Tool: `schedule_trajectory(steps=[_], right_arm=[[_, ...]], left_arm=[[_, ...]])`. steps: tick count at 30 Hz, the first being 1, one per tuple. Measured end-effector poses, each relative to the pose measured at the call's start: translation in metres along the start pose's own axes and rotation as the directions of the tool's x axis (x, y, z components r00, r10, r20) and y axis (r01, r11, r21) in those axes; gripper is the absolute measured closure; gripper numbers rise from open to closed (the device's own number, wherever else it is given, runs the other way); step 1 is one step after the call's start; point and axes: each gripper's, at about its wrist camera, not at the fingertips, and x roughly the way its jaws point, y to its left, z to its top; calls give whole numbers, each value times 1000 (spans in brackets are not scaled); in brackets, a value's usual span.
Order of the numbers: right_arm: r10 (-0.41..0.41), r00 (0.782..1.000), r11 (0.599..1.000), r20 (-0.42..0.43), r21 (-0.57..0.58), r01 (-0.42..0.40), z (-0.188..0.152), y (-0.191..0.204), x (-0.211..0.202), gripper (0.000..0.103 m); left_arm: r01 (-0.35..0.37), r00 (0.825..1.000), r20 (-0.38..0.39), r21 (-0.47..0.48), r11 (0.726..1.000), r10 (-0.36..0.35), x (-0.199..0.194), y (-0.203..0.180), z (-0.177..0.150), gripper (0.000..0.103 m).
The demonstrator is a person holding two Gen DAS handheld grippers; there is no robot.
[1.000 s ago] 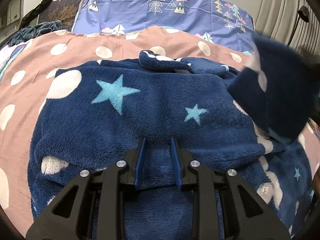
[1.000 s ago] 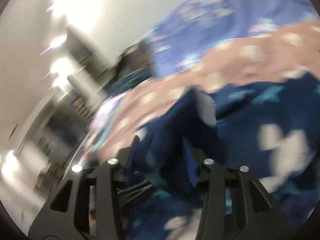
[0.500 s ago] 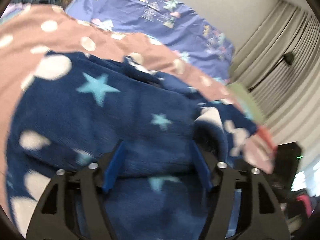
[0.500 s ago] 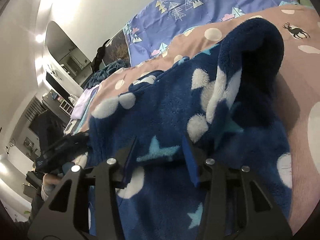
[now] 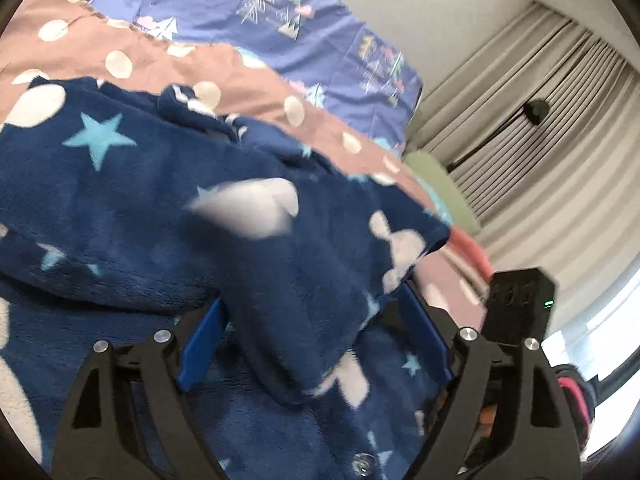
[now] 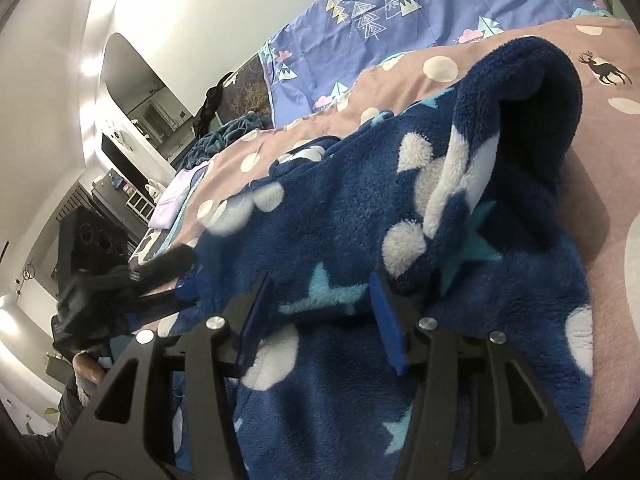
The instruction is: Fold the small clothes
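A navy fleece garment [image 5: 100, 184] with light-blue stars and white spots lies spread on the bed. My left gripper [image 5: 312, 300] hovers low over it, jaws opening wide. A thick folded flap [image 5: 292, 280] lies loose between its blue pads [image 5: 200, 344]. In the right wrist view the same garment [image 6: 340, 184] has a sleeve hump doubled over at the upper right. My right gripper [image 6: 318, 280] holds a fold of the fleece between its pads [image 6: 386, 320], and its jaws are easing open. The left gripper's body is a blurred black shape at the left of this view.
The bed has a pink-brown spotted cover [image 5: 168, 56] and, beyond it, a blue sheet with tree prints [image 6: 400, 12]. Curtains [image 5: 540, 120] and a green cushion [image 5: 440, 184] are on the right. Shelves and dark furniture [image 6: 120, 168] stand to the left, with a person's hand [image 6: 86, 368] low down.
The left jaws went from nearly shut on the fleece to wide apart, and that view swung right. The right gripper came down with the sleeve and laid it over the garment.
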Motion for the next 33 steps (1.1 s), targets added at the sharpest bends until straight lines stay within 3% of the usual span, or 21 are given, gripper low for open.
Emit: schedule_trajectory(steps=[1,3,4,5,7,10,12,15,17,19,24,26,27,28,30,33], right_arm=[[0,1000,1000,0,-1,0,0,0,0,50],[0,1000,1000,0,-3,0,0,1,-1,50],[0,1000,1000,2,-3,0,0,1,-2,50],[2,1000,1000,6,-4,-2,0,2,-1,50],[12,1000,1000,21,-10,-12,0,3,-4,50],[27,999,999,45,-21,-26,0,5,-9,50],[6,999,1000,49,-7,-6,0,3,-9,45],[-66,998,996,11,56,65,0,-8,-1,45],[-73,997,996,5,55,73,0,-7,0,44],[-95,995,995,3,31,95,-1,-3,2,44],[-122,992,992,-9,-2,122,-1,3,7,40],[-124,992,992,-12,-4,124,0,3,9,40],[-124,992,992,-12,-4,124,0,3,10,39],[-124,992,992,-13,-5,124,0,3,10,39],[-124,992,992,-13,-6,124,0,3,10,38],[-126,992,992,-15,-10,126,0,5,11,37]], left_arm=[[-20,1000,-10,13,1000,20,7,-1,0,24],[-71,997,-15,36,997,72,14,-4,1,58],[-109,994,-24,40,993,110,17,-4,4,84],[-115,993,-27,34,993,116,17,-3,9,95],[-101,995,13,39,994,100,4,-10,22,94],[-149,985,104,142,979,135,-24,-39,49,94],[-194,974,158,224,955,161,-42,-57,64,94],[-306,944,225,322,896,242,-64,-71,85,94],[-410,908,247,357,839,338,-71,-61,95,94],[-489,871,231,339,804,433,-73,-36,101,94],[-606,794,111,227,763,598,-65,53,94,90],[-661,746,62,190,726,663,-57,82,85,78],[-696,714,67,177,696,697,-56,90,81,69],[-701,711,87,169,693,698,-62,93,77,62],[-699,715,137,152,699,685,-71,87,75,61],[-637,768,218,156,755,602,-83,58,75,61]])
